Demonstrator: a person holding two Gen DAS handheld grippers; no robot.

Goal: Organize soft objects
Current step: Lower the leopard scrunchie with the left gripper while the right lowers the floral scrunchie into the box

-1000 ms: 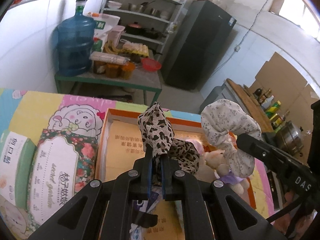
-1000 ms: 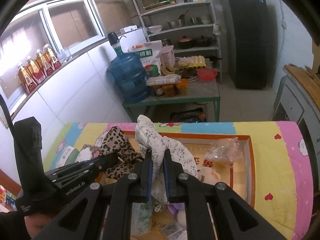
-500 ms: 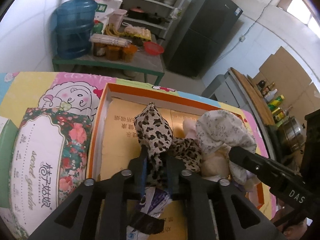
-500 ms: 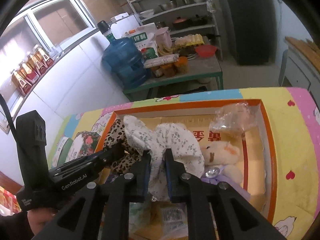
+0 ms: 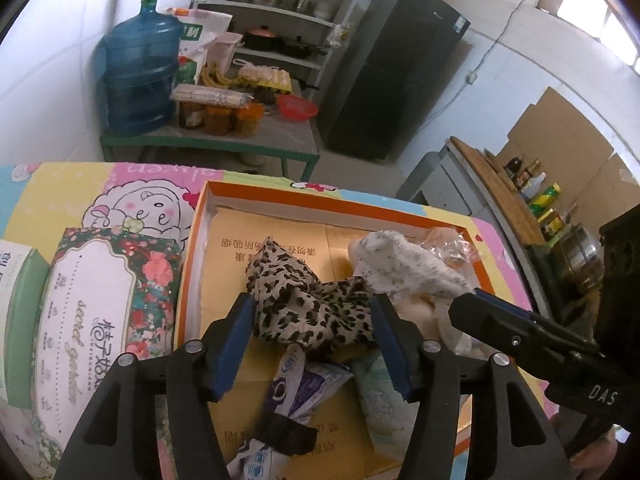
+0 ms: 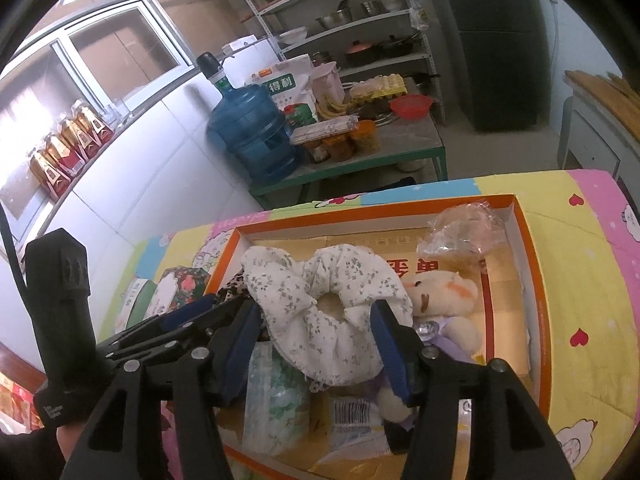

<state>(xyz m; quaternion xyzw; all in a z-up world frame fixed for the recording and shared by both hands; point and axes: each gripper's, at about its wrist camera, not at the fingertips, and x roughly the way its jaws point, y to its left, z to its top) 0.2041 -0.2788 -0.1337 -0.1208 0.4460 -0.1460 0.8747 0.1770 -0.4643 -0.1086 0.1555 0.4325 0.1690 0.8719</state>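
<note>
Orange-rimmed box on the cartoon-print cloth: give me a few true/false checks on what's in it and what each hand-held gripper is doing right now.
1. The left hand-held gripper is clamped on the leopard-print fabric scrunchie. False: its jaws have just been opening; the scrunchie lies loose between them.
2. The white floral fabric scrunchie lies inside the orange-rimmed cardboard box. True.
3. The right hand-held gripper is shut. False: its jaws have just been opening and stand apart.
4. A cream plush bear lies in the box beside the floral scrunchie. True.
5. The floral-print tissue pack is inside the box. False: it lies outside, left of it.
</note>
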